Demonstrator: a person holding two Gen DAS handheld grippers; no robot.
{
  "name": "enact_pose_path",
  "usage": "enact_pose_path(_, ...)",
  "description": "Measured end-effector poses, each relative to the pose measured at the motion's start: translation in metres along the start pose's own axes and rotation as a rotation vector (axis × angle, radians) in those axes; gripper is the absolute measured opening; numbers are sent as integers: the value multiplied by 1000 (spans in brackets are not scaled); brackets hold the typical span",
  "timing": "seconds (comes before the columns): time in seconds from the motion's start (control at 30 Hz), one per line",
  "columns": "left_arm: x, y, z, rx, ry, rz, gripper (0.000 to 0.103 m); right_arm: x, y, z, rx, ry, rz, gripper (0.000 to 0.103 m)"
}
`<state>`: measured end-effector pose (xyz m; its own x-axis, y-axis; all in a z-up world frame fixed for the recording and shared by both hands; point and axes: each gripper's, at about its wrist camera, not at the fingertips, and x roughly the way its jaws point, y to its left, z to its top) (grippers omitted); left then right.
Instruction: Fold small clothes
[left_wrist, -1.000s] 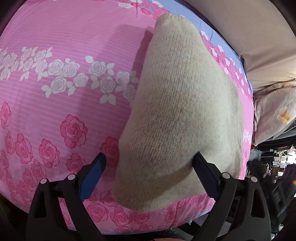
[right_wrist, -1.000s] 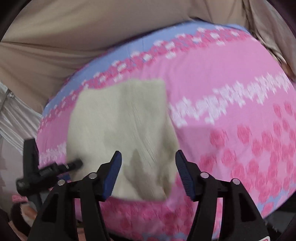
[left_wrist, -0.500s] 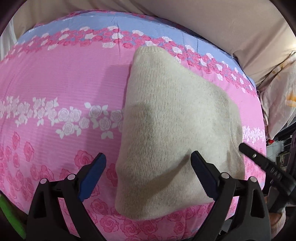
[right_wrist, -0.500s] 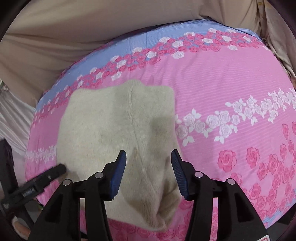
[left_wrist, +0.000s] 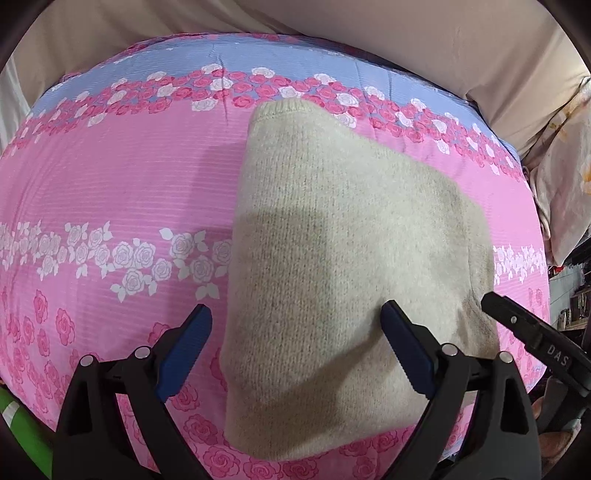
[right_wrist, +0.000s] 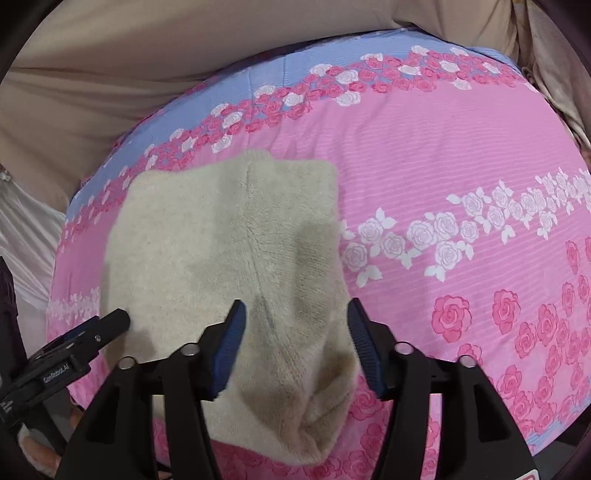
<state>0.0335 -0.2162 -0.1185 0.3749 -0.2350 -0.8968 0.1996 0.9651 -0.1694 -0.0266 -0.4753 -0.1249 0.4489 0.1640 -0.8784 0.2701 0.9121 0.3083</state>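
A beige knitted garment (left_wrist: 332, 258) lies folded on the pink rose-print bed cover (left_wrist: 110, 184). My left gripper (left_wrist: 295, 321) hangs open above the garment's near left part; its left finger is over the cover and its right finger over the knit, with nothing pinched. In the right wrist view the garment (right_wrist: 229, 251) shows a raised ridge running toward its near end. My right gripper (right_wrist: 295, 314) straddles that ridge, and its jaws are opening with the pads clear of the knit. Each gripper's black tip shows in the other's view: right tip (left_wrist: 517, 325), left tip (right_wrist: 107, 325).
Beige cloth (left_wrist: 406, 37) rises behind the bed's far edge. A pale printed pillow (left_wrist: 565, 177) lies at the right. A green rod (left_wrist: 22, 432) sits at the near left corner. Dark clutter shows past the bed's right edge (left_wrist: 569, 295).
The left gripper rose and tilted, so more of the bed's far edge shows. The right gripper came closer over the garment; its jaws narrowed, then widened again.
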Motion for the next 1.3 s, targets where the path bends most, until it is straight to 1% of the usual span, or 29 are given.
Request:
enact_pose_path(0.07, 3, 0, 2, -3, 10, -7, 91, 9, -7, -3, 20, 34, 11, 67)
enact_pose_path(0.1, 5, 1, 3, -10, 17, -18, 91, 14, -10, -4, 34, 50, 17, 67)
enact_pose_path(0.13, 6, 4, 4, -24, 26, -41, 92, 20, -14, -6, 51, 68, 34, 70)
enact_pose_path(0.23, 19, 23, 9, -150, 74, -161, 94, 29, -21, -11, 84, 89, 109, 72)
enact_pose_path(0.27, 28, 34, 12, -212, 91, -204, 94, 34, -24, -12, 96, 94, 140, 74)
enact_pose_path(0.37, 48, 52, 14, -304, 141, -283, 95, 47, -32, -12, 143, 107, 226, 78)
enact_pose_path(0.4, 54, 55, 14, -319, 153, -306, 95, 51, -34, -13, 162, 111, 254, 79)
enact_pose_path(0.43, 59, 57, 14, -326, 161, -326, 96, 53, -36, -13, 180, 103, 285, 85)
enact_pose_path(0.47, 63, 58, 13, -329, 166, -340, 97, 54, -37, -12, 191, 82, 317, 87)
enact_pose_path(0.5, 67, 59, 12, -333, 169, -357, 98, 55, -37, -12, 195, 77, 327, 87)
enact_pose_path(0.53, 67, 59, 12, -334, 153, -366, 98, 56, -36, -11, 195, 69, 334, 88)
enact_pose_path(0.57, 67, 58, 13, -325, 148, -363, 98, 57, -34, -9, 190, 68, 347, 87)
enact_pose_path(0.6, 66, 55, 13, -310, 148, -357, 98, 59, -31, -7, 188, 74, 365, 82)
enact_pose_path(0.63, 65, 53, 14, -302, 147, -366, 89, 64, -26, -6, 190, 94, 389, 68)
enact_pose_path(0.67, 64, 50, 16, -294, 154, -393, 81, 64, -23, -3, 191, 94, 386, 59)
enact_pose_path(0.7, 61, 49, 17, -287, 156, -387, 72, 63, -20, -1, 183, 89, 383, 52)
enact_pose_path(0.73, 57, 49, 19, -283, 160, -396, 61, 58, -17, 0, 181, 81, 381, 42)
enact_pose_path(0.8, 46, 54, 23, -282, 174, -434, 51, 42, -16, 1, 190, 61, 394, 38)
enact_pose_path(0.87, 33, 59, 22, -280, 194, -468, 50, 26, -13, -4, 192, 59, 417, 36)
enact_pose_path(0.93, 25, 61, 15, -274, 216, -469, 52, 23, -11, -13, 176, 76, 412, 37)
enact_pose_path(0.97, 27, 62, 10, -270, 232, -457, 53, 29, -10, -19, 170, 97, 399, 40)
enact_pose_path(1.0, 32, 63, 4, -267, 247, -440, 59, 37, -12, -24, 172, 118, 380, 43)
enact_pose_path(1.03, 38, 66, -1, -275, 259, -416, 68, 45, -15, -27, 184, 133, 359, 51)
enact_pose_path(1.07, 46, 68, -7, -301, 272, -391, 72, 54, -19, -30, 210, 145, 357, 60)
enact_pose_path(1.1, 50, 70, -11, -324, 273, -389, 84, 59, -24, -32, 237, 145, 373, 63)
enact_pose_path(1.13, 53, 70, -13, -348, 275, -383, 91, 61, -28, -33, 261, 142, 388, 66)
enact_pose_path(1.2, 55, 70, -15, -374, 270, -371, 91, 64, -27, -31, 270, 133, 399, 68)
enact_pose_path(1.23, 55, 67, -14, -367, 268, -366, 91, 63, -25, -31, 257, 131, 390, 68)
enact_pose_path(1.3, 50, 56, -8, -320, 241, -323, 89, 63, -19, -30, 232, 132, 378, 67)
